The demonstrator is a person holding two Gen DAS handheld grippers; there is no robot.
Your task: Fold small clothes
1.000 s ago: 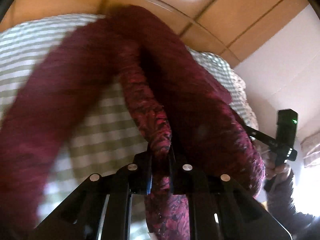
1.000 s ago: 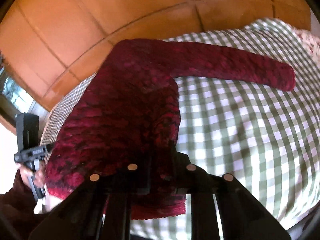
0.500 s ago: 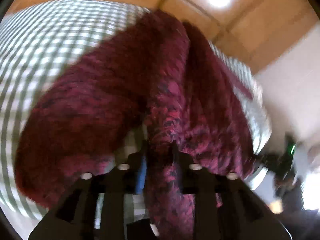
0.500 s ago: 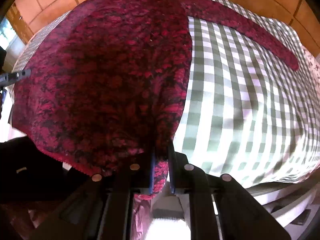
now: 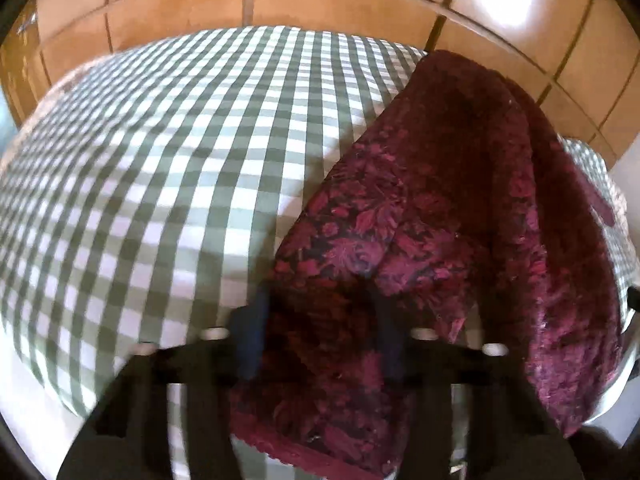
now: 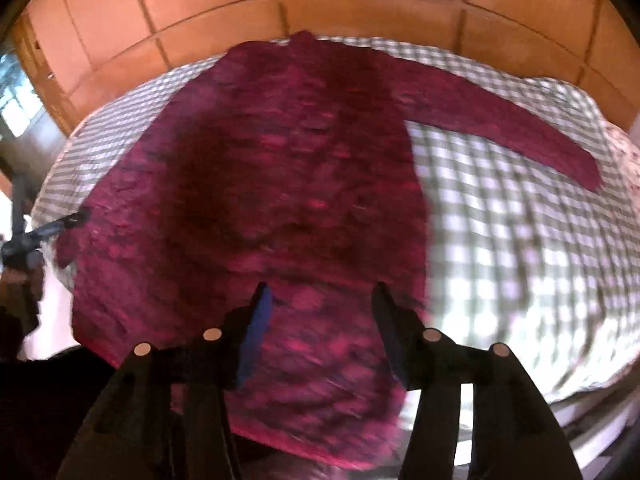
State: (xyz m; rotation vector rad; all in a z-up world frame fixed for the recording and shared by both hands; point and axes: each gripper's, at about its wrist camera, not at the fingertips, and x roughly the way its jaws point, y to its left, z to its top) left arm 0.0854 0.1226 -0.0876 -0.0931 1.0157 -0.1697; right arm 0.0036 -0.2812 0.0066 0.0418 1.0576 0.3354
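Note:
A dark red knitted sweater lies spread on a green and white checked bed cover, one sleeve stretched out to the right. In the left wrist view the sweater lies rumpled on the right part of the checked cover. My right gripper is open above the sweater's bottom hem, holding nothing. My left gripper is open, its blurred fingers on either side of the sweater's near edge. The left gripper also shows at the left edge of the right wrist view.
Wooden panelled wardrobe doors stand behind the bed. The bed's near edge runs just in front of my right gripper. A window is at the far left. A white wall is at the right.
Both grippers have opened and let go of the sweater, which has dropped flat onto the bed. The left camera has swung left, showing more bare checked cover.

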